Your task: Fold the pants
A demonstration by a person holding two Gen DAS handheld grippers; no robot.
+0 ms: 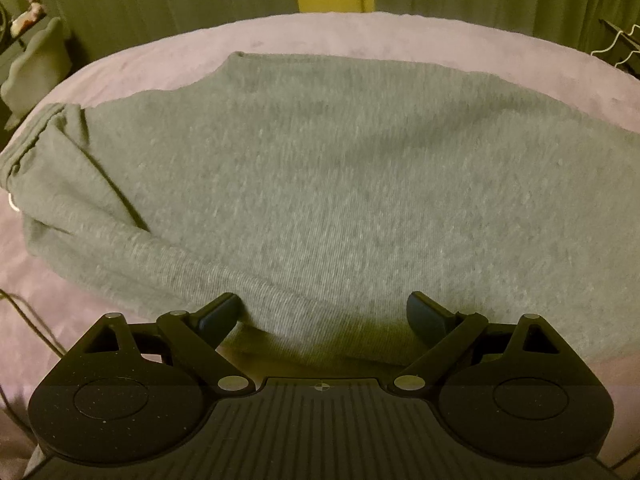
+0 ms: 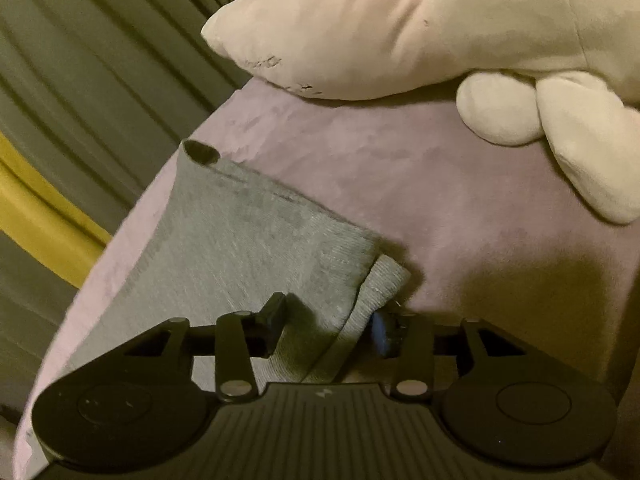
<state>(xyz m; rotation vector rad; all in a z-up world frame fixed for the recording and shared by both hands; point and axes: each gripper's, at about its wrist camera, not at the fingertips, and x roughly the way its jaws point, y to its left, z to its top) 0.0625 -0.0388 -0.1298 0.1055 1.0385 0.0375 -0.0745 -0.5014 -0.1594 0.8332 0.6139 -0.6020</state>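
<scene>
Pants (image 1: 320, 184): I see them flat on the purple bedsheet (image 1: 520, 64).
Left gripper (image 1: 320, 312): spread above the near edge.
Right gripper (image 2: 328, 324): half spread, hem corner between, not pinched.
Far right: white pillow (image 2: 400, 28).

The left gripper (image 1: 320, 314) tilts steeply down with its jaws spread wide, nothing pressed between them. The right gripper (image 2: 328, 326) points down at a shallower angle, jaws about half apart with a fabric edge between them; whether the pads grip it is unclear.
</scene>
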